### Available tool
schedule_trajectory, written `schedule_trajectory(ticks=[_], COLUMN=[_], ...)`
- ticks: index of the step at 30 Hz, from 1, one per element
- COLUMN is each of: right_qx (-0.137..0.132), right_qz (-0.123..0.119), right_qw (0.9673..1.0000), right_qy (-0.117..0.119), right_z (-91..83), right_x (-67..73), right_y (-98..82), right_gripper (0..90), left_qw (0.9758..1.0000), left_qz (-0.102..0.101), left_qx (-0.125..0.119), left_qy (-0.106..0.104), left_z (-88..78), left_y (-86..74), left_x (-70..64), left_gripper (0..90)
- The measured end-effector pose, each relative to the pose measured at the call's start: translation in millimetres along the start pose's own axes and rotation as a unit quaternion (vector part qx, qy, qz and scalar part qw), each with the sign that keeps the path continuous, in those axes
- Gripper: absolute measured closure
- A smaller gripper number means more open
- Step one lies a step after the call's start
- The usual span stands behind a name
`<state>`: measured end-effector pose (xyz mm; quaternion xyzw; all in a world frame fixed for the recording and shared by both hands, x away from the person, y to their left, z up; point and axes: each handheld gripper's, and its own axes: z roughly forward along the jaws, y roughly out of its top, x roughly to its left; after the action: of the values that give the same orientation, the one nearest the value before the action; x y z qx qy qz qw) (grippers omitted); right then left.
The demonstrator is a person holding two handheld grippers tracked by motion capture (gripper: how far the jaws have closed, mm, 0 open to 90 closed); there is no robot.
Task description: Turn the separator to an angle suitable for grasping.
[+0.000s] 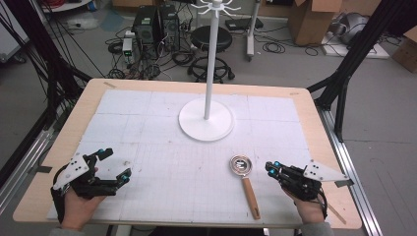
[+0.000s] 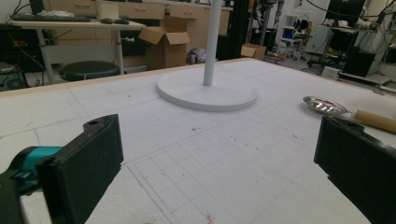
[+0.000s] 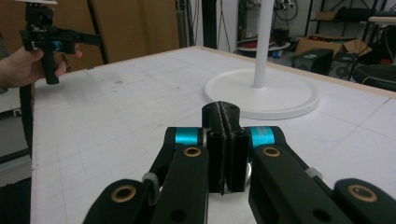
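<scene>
Two hand-held grippers: left gripper (image 1: 114,165) with jaws wide apart, empty; right gripper (image 1: 270,167) with jaws pressed together, empty. One wooden-handled strainer (image 1: 245,179) lying on table (image 1: 147,132), just beside right gripper, before white stand (image 1: 206,118).

Wooden table (image 1: 314,123), white gridded mat (image 1: 162,137), white stand (image 1: 206,120), wooden-handled strainer (image 1: 244,177)

I see a shiny silver metal strainer with a light brown wooden handle (image 1: 244,174) on the pale wooden worktop (image 1: 314,118), under a white mat ruled in faint grey squares (image 1: 162,147). My black grippers carry teal accents; the round-based stand (image 1: 206,120) is white.
</scene>
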<state>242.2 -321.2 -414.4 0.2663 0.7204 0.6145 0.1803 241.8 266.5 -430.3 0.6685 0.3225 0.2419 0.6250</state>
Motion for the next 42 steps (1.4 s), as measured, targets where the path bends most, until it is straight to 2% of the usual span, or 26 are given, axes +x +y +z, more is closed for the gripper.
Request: schedule_trajectory(ticks=[6, 11, 13, 15, 16, 23, 26, 30, 35, 42], right_qx=[0.028, 0.065, 0.071, 0.080, 0.093, 0.120, 0.141, 0.153, 0.177, 0.191], right_qz=[-0.005, -0.012, -0.014, -0.015, -0.017, -0.018, -0.015, -0.012, -0.010, -0.003], right_qw=[0.9994, 0.9970, 0.9965, 0.9954, 0.9938, 0.9901, 0.9869, 0.9848, 0.9799, 0.9772], right_qy=[0.022, 0.040, 0.044, 0.051, 0.059, 0.070, 0.077, 0.081, 0.090, 0.091], right_z=[6.5, 15.2, 16.5, 19.0, 21.4, 24.3, 25.8, 27.4, 28.0, 23.8], right_x=[3.1, 6.8, 7.2, 8.0, 8.5, 7.3, 6.5, 6.5, 6.5, 5.4], right_y=[-0.5, -2.2, -2.7, -3.6, -4.9, -9.0, -13.9, -16.6, -19.6, -22.8], right_gripper=[90.0, 90.0, 90.0, 90.0, 90.0, 90.0, 90.0, 90.0, 90.0, 90.0], left_qw=[1.0000, 1.0000, 1.0000, 1.0000, 1.0000, 1.0000, 1.0000, 1.0000, 1.0000, 1.0000], left_qz=[0.001, 0.002, 0.002, 0.003, 0.003, 0.003, 0.001, 0.003, 0.004, 0.002], left_qx=[0.000, 0.001, 0.001, 0.002, 0.003, 0.005, 0.003, 0.007, 0.007, 0.005], left_qy=[0.001, 0.001, 0.001, 0.000, 0.001, -0.001, 0.000, -0.001, -0.002, -0.003], left_z=[0.0, -0.3, -0.5, -0.6, -0.7, -0.6, 0.0, 0.1, 0.4, 2.2], left_y=[-0.1, -0.3, -0.3, -0.3, -0.3, -0.8, -1.0, -0.9, -0.8, -0.8], left_x=[-0.2, -0.3, -0.3, -0.3, -0.3, -0.1, -0.5, -0.5, 0.0, 0.4], left_gripper=[1.7, 1.7, 1.7, 1.7, 1.7, 1.7, 1.7, 1.7, 1.7, 1.7])
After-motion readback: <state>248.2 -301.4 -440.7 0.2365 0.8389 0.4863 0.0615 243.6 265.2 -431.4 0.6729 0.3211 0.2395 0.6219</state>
